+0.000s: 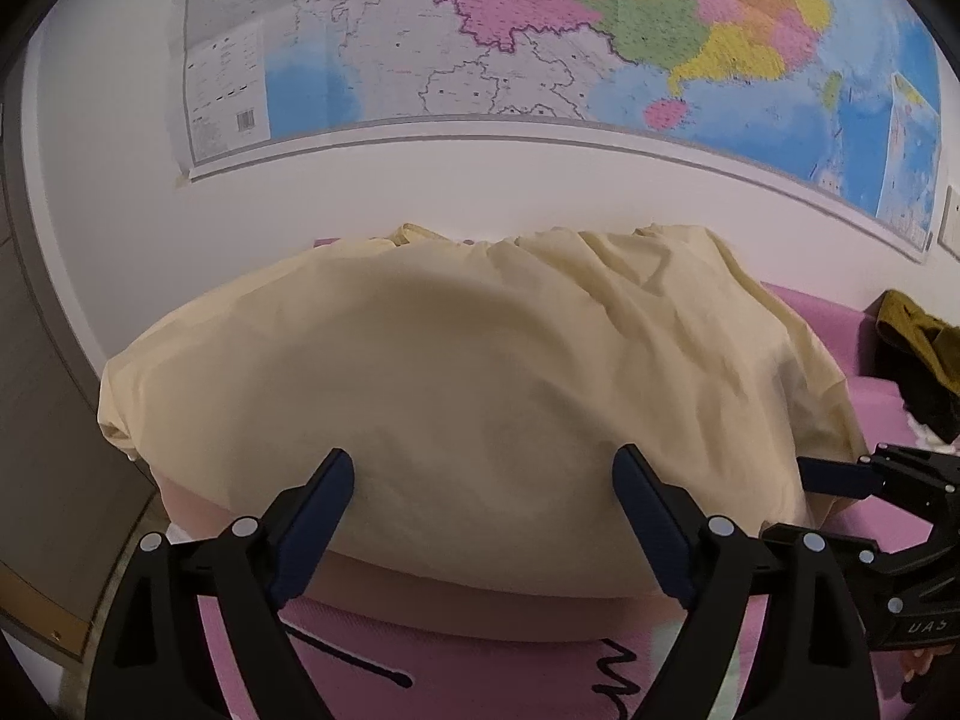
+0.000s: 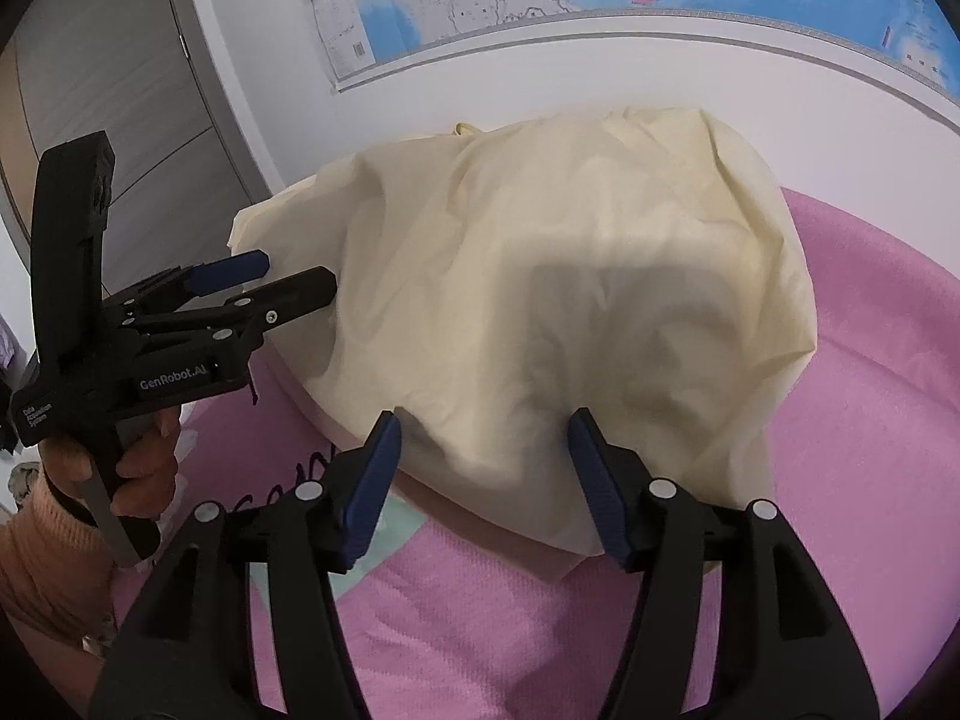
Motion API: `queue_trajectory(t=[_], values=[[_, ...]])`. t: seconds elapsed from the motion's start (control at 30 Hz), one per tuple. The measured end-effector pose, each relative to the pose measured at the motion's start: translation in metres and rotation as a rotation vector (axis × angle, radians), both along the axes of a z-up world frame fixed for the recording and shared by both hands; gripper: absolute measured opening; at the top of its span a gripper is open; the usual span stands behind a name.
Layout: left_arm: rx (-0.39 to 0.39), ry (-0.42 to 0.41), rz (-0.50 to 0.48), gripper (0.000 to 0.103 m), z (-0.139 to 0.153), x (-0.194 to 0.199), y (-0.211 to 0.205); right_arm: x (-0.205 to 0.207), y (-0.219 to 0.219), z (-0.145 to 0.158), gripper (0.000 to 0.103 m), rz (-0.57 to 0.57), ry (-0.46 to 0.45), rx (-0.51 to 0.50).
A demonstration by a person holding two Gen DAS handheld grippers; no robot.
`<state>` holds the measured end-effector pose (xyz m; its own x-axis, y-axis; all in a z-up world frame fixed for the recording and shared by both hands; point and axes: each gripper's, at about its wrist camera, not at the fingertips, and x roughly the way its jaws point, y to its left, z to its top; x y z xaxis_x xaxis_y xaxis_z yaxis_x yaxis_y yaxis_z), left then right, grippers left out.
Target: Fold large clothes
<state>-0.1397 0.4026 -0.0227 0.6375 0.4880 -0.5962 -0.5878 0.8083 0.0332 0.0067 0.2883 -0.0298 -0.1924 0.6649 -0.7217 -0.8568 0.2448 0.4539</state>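
Note:
A cream-yellow garment (image 1: 480, 372) lies folded into a broad pad on the pink bed cover (image 1: 528, 666), its far edge bunched against the wall. My left gripper (image 1: 483, 468) stands open over the near-left edge, the cloth lying loose between its blue pads. In the right wrist view the same garment (image 2: 540, 276) fills the middle. My right gripper (image 2: 485, 435) is open at its near edge, pads on either side of a soft fold without pressing it. My left gripper (image 2: 297, 276) shows there at the left, held by a hand (image 2: 138, 462).
A large coloured map (image 1: 540, 48) hangs on the white wall behind the bed. A dark olive garment (image 1: 918, 354) lies heaped at the far right. Grey cabinet doors (image 2: 120, 90) stand to the left. The pink cover (image 2: 870, 420) runs on to the right.

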Motion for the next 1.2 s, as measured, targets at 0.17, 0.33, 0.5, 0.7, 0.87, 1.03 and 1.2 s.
queue_trajectory(t=[0.17,0.33,0.5,0.7,0.87,1.03,1.2], values=[[-0.033,-0.022,0.002,0.085,0.001,-0.008,-0.004,0.002,-0.009,0.006,0.060,-0.019,0.026,0.032],[-0.046,-0.046,0.001,0.087,0.002,-0.017,-0.013,0.003,-0.021,0.011,0.062,-0.040,0.033,0.051],[-0.037,-0.047,0.015,0.087,0.005,-0.019,-0.012,0.008,-0.028,0.015,0.062,-0.063,0.022,0.062],[-0.018,-0.067,0.166,0.087,0.021,-0.041,0.050,0.020,-0.017,0.020,0.065,-0.082,0.005,0.076],[-0.086,-0.141,0.376,0.086,0.026,-0.096,0.124,0.024,0.001,0.008,0.065,-0.069,0.029,0.053],[-0.188,-0.128,0.437,0.073,0.011,-0.120,0.173,0.022,0.011,-0.010,0.065,-0.045,0.034,0.025],[-0.174,-0.021,0.413,0.065,-0.009,-0.099,0.191,0.021,0.006,-0.010,0.065,-0.034,0.029,0.014]])
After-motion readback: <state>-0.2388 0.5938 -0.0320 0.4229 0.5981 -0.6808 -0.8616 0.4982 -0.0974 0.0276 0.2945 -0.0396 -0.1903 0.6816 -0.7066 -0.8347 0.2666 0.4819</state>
